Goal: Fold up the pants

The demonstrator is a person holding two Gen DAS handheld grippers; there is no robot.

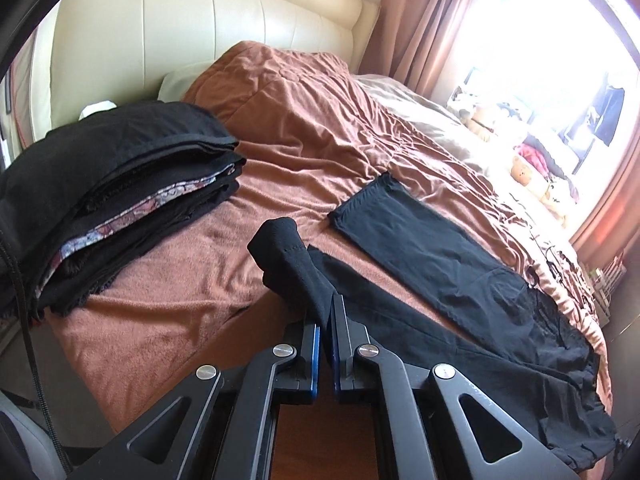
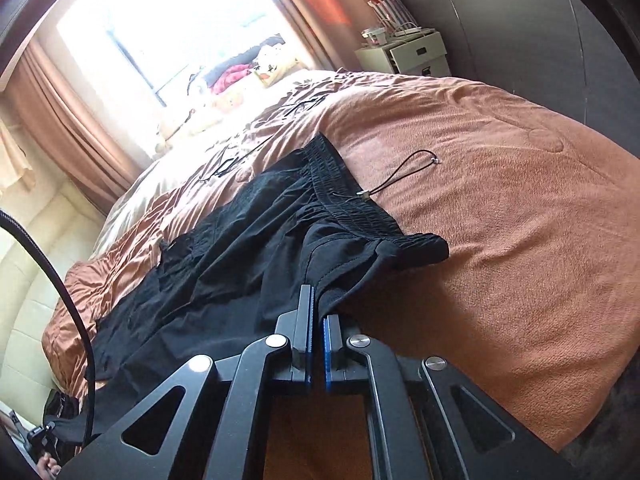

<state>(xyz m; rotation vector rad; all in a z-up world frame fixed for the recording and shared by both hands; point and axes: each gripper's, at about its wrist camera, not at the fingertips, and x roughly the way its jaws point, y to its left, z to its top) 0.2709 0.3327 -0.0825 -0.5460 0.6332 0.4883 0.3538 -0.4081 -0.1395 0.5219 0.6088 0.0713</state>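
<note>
On the brown bed, our left gripper pinches the black pants at one hem. Our right gripper clamps the waistband side; we judge folding barely begun, one leg lying flat.

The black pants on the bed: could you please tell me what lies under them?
Under the black pants lies the rust-brown bedspread, visible all around them. Whatever sits beneath the fabric itself is covered.

1. Left gripper: matte black linkage arms with triangular cut-outs, round silver pivot screws, blue-edged finger pads.
2. Right gripper: identical black frame, silver screws, blue pads.
3. Black cable curves at nine o'clock in the right wrist view.
</note>
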